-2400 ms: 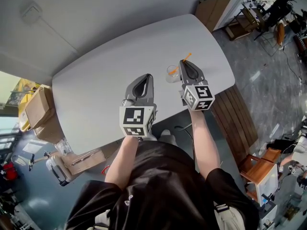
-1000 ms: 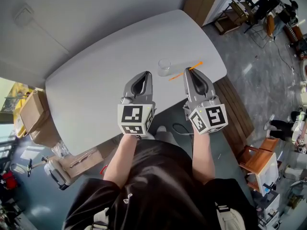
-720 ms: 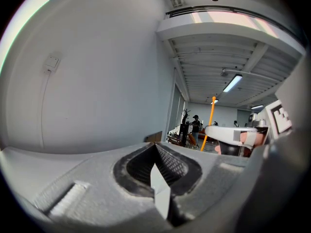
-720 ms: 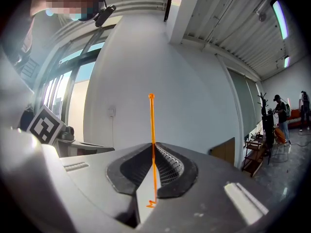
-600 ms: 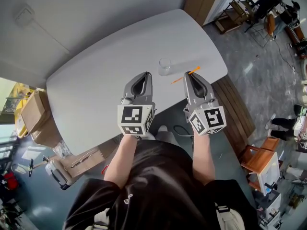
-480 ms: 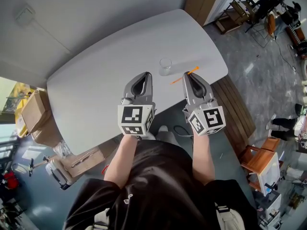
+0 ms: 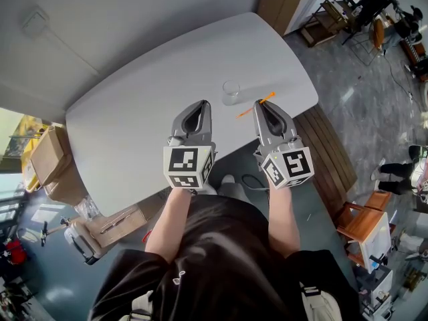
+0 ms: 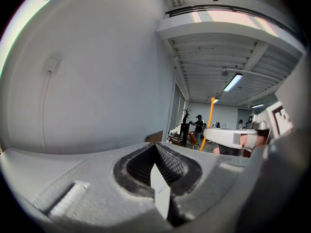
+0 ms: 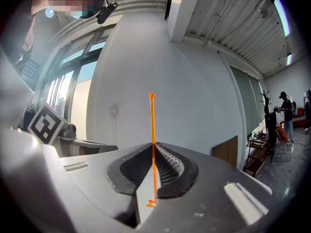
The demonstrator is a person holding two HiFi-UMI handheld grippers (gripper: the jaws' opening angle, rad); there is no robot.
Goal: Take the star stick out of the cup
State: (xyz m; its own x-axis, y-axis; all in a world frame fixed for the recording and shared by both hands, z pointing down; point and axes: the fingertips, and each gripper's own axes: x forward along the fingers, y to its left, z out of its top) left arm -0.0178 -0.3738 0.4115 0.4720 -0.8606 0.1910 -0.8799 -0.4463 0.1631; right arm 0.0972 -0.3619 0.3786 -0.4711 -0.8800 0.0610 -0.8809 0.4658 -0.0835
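A clear cup (image 7: 231, 92) stands upright on the white table (image 7: 147, 105), with nothing seen in it. The thin orange star stick (image 7: 256, 105) is out of the cup and slants above the table just right of it. My right gripper (image 7: 260, 103) is shut on the stick; in the right gripper view the stick (image 9: 152, 125) runs up out of the closed jaws of the right gripper (image 9: 153, 145), its shaped end low between them. My left gripper (image 7: 200, 107) hovers left of the cup, and in its own view the left gripper (image 8: 155, 144) is shut and empty. That view also shows the stick (image 8: 209, 123).
The table's right edge is close to my right gripper, with a wooden slatted bench (image 7: 328, 159) below it. Cardboard boxes (image 7: 50, 156) sit on the floor at the left. A brown board (image 7: 281, 5) leans beyond the table's far corner.
The stick, earlier in the cup with my right gripper on it, is now out and held beside the cup. Over the last second my right gripper drifted slightly left. The left gripper stayed put.
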